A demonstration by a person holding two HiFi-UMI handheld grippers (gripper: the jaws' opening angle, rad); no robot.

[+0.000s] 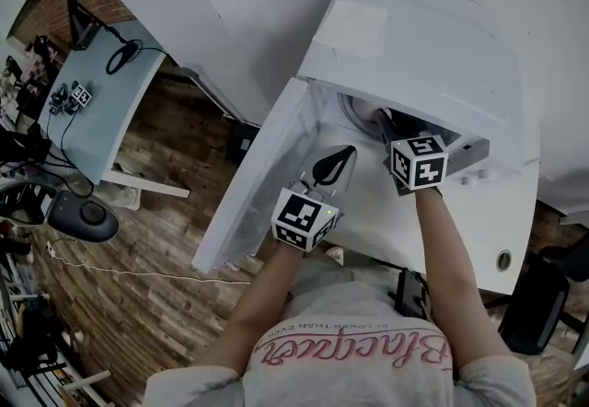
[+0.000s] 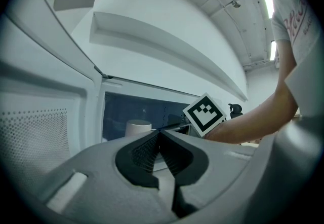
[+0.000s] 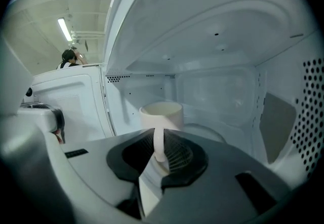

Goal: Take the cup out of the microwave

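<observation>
With my right gripper (image 3: 159, 149) clamped on the handle (image 3: 158, 139) of the cup (image 3: 161, 115), left of centre inside the microwave (image 3: 228, 81), I judge it stiff, slick and breakable, the handle the surest hold; my left gripper (image 2: 158, 154) is closed, empty.

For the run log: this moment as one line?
step: grasp | right gripper: shut on cup handle | left gripper: shut, empty | cup: inside microwave | door: open

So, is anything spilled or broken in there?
No, nothing stands out. The cup stands upright inside the microwave, no spill shows, and the right gripper is closed on its handle.
</observation>
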